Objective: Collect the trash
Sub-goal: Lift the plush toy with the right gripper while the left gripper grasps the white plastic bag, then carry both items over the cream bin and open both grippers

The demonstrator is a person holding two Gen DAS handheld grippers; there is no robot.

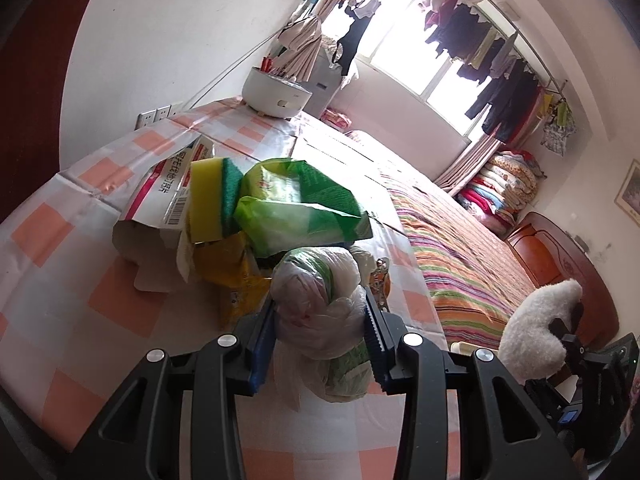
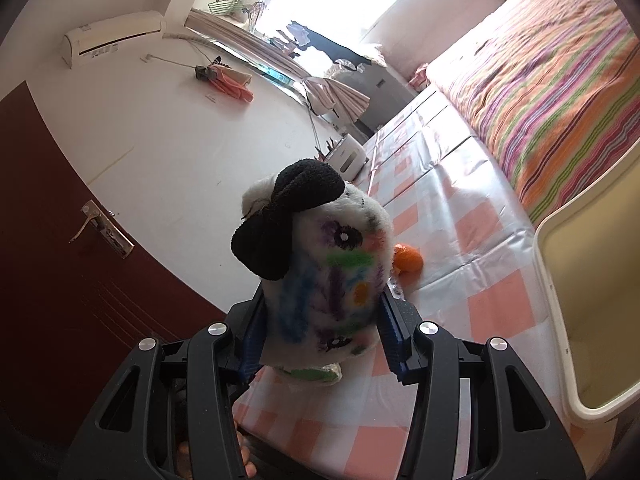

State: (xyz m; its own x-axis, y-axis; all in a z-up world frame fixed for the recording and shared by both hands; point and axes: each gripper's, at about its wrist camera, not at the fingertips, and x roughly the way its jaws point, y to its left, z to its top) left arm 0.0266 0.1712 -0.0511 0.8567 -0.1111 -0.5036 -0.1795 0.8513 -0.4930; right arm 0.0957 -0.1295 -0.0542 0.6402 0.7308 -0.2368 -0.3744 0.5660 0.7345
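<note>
My left gripper (image 1: 320, 320) is shut on a crumpled clear plastic bag (image 1: 320, 296) with green print, held just above the checked tablecloth (image 1: 60, 300). Behind it lies a heap of trash: an opened white carton (image 1: 160, 196), a yellow and green sponge (image 1: 216, 200), a green wrapper (image 1: 304, 204) and a yellow packet (image 1: 232, 276). My right gripper (image 2: 320, 320) is shut on a white plush toy (image 2: 332, 276) with black ears and coloured scribbles. The same toy (image 1: 536, 324) shows at the right edge of the left wrist view.
A cream bin (image 2: 592, 308) stands open at the right of the right wrist view. An orange fruit (image 2: 408, 258) lies on the tablecloth past the toy. A white appliance (image 1: 276, 94) sits at the table's far end. The striped bed (image 1: 452, 252) runs along the table. A dark red door (image 2: 60, 264) is at left.
</note>
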